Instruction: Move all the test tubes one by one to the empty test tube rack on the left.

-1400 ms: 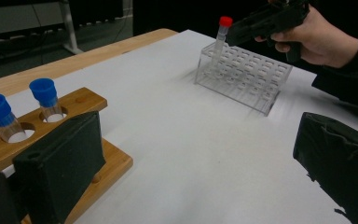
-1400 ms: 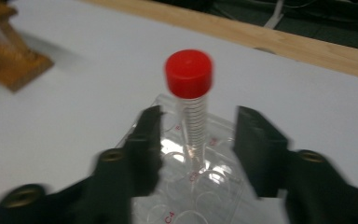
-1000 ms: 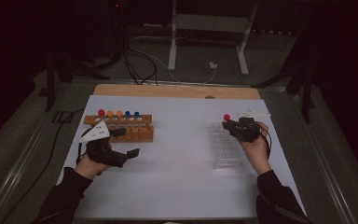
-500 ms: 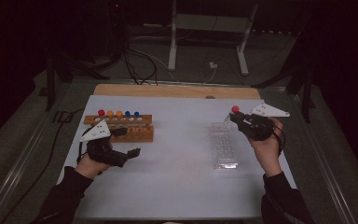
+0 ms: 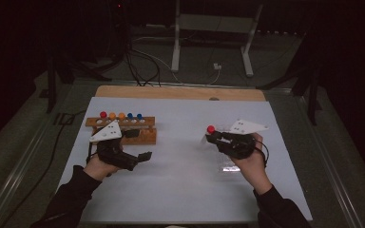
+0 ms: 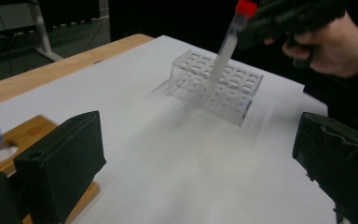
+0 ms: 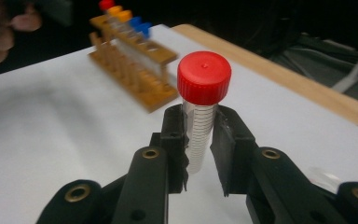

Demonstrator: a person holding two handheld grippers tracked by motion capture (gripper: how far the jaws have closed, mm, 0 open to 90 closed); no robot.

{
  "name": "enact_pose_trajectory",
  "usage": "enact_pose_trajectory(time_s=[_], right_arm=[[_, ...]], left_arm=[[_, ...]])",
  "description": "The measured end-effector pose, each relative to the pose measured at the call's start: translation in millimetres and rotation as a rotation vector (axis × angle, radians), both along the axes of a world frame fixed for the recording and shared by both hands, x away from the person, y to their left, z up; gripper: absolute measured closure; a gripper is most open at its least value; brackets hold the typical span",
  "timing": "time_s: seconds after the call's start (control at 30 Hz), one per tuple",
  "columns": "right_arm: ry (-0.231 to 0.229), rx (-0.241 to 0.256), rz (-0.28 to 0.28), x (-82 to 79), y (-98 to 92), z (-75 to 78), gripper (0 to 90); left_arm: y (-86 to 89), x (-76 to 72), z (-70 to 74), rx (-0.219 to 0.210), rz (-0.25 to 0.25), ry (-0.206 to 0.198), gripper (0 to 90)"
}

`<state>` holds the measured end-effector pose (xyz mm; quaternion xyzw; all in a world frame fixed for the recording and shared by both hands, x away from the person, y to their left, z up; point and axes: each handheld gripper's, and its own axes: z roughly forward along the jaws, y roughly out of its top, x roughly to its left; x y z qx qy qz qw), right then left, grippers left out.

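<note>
My right gripper (image 7: 199, 140) was clamped on a red-capped tube (image 7: 201, 105), its jaws pressed against the clear marked barrel just under the cap. From above, that gripper (image 5: 213, 137) sat at about 3 o'clock on the white sheet (image 5: 180, 190), with the tube's red cap (image 5: 211, 128) pointing toward 9 o'clock. In the left gripper view the tube (image 6: 226, 46) hung tilted in the air over a clear plastic rack (image 6: 216, 86), its lower end blurred, so I could not tell whether it touched the rack. The holes of that clear rack that I could see held nothing.

My left gripper (image 5: 142, 156) rested at about 9 o'clock on the sheet with its jaws standing wide apart and nothing between them. Just beyond it, toward 11 o'clock, stood a wooden rack (image 5: 123, 128) holding five capped tubes in a row: one red (image 5: 103, 114), two orange (image 5: 116, 115), two blue (image 5: 134, 116). In the right gripper view the wooden rack (image 7: 133, 60) showed blurred at 11 o'clock, well apart from the held tube. A wooden board (image 5: 180, 92) lay along the sheet's far edge at 12 o'clock.
</note>
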<state>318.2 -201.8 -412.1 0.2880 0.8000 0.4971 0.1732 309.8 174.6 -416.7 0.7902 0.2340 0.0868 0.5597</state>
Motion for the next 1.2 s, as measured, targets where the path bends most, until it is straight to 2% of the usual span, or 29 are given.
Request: enact_pose_trajectory(time_s=[0.3, 0.4, 0.53, 0.83, 1.2], right_arm=[[0.04, -0.026, 0.095, -11.9, 26.2, -13.5, 74.9], [0.049, -0.031, 0.115, -14.7, 31.8, -15.9, 74.9], [0.059, -0.028, 0.136, -17.4, 37.3, -17.3, 74.9], [0.076, -0.033, 0.164, -19.1, 44.7, -21.2, 75.0], [0.078, -0.03, 0.174, -20.5, 46.7, -20.0, 74.9]], left_arm=[[-26.2, 1.1, 8.3, 0.001, -0.073, -0.012, 10.8], [-37.6, 2.3, 10.1, -0.002, -0.099, -0.019, 16.3], [-53.5, 4.1, 10.2, 0.006, -0.14, -0.027, 18.0], [-82.0, 7.9, 7.0, 0.04, -0.173, -0.046, 38.2], [-100.4, 14.0, -1.2, 0.054, -0.214, -0.051, 62.3]])
